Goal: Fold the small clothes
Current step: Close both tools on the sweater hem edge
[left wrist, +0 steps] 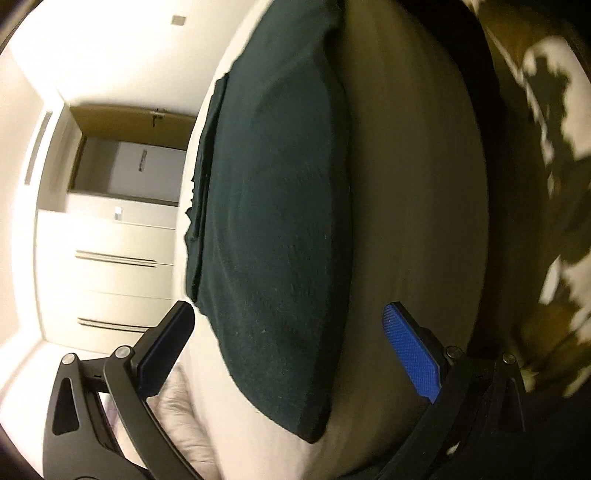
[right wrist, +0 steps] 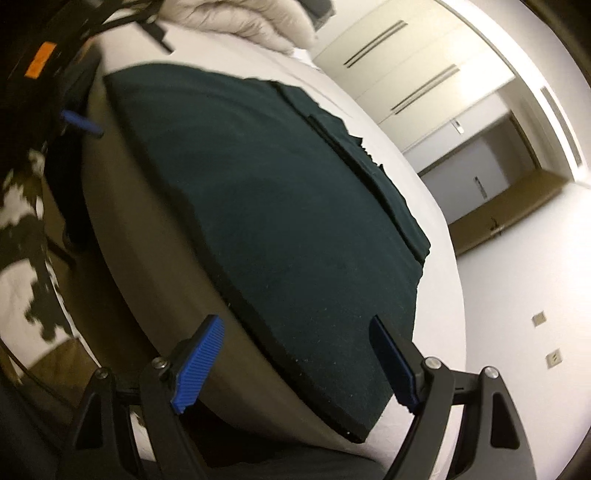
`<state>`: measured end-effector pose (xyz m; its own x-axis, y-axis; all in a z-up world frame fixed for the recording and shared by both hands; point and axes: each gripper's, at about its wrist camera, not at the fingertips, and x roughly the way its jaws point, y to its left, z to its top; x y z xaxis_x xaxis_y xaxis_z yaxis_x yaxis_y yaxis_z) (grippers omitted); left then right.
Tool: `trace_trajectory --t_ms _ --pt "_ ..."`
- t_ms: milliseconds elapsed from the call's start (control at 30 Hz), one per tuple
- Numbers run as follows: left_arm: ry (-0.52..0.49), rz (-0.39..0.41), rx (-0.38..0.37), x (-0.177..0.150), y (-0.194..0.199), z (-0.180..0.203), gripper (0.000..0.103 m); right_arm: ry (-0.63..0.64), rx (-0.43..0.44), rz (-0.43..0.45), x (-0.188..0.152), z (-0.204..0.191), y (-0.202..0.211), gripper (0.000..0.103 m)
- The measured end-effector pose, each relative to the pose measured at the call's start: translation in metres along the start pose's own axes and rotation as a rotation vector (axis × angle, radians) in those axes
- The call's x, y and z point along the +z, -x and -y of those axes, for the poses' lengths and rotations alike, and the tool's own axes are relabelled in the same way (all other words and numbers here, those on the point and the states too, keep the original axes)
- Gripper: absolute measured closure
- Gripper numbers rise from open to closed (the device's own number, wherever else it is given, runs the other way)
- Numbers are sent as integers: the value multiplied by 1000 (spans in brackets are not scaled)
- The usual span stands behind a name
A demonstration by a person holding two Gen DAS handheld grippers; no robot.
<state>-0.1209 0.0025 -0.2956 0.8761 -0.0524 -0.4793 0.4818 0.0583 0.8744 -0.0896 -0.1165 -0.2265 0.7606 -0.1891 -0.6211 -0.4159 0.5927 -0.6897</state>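
Note:
A dark green garment (left wrist: 273, 184) (right wrist: 266, 206) lies spread flat on the bed's white sheet (right wrist: 443, 280), with a narrower folded layer (right wrist: 369, 166) along its far edge. My left gripper (left wrist: 291, 343) hovers open over one end of the garment, its blue pads (left wrist: 410, 350) wide apart and touching nothing. My right gripper (right wrist: 295, 358) is open too, its fingers straddling the garment's near corner without pressing on it. One blue finger of the left gripper (right wrist: 81, 123) shows at the far end in the right wrist view.
The bed's beige side (left wrist: 413, 184) drops to a brown and white patterned floor (left wrist: 554, 110). A crumpled white duvet (right wrist: 258, 22) lies at the bed's far end. White wardrobe doors (left wrist: 110, 266) and a doorway (right wrist: 472, 177) stand beyond.

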Motion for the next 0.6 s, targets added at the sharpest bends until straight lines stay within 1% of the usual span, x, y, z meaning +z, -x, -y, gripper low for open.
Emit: trace_trajectory --t_ms 100,200,267,367,400,433,500,533,567,600 --pt "-67 4 17 -5 -2 14 0 29 -17 -14 -5 -4 -3 20" --pt "-163 5 47 -13 -3 35 0 55 -25 -28 -9 -6 -8 20" --pt "-175 11 66 -16 -2 40 0 81 -33 -33 -11 -9 -11 20" --pt "-109 10 80 -17 2 33 0 97 -40 -36 -13 -11 -15 20" --pt "-74 12 76 -18 6 27 1 96 -44 -36 -13 -11 -15 20" --pt "-50 15 58 -19 8 23 3 94 -48 -34 -14 -9 -16 20" --pt "-17 26 34 -22 14 16 10 95 -59 -32 -14 -6 -17 20" --pt "-8 31 28 -24 16 14 16 98 -63 -29 -14 -5 -18 20" --pt "2 34 23 -25 18 12 25 101 -68 -26 -14 -5 -17 20" --pt "19 33 20 -26 20 8 28 105 -73 -23 -14 -5 -16 20"
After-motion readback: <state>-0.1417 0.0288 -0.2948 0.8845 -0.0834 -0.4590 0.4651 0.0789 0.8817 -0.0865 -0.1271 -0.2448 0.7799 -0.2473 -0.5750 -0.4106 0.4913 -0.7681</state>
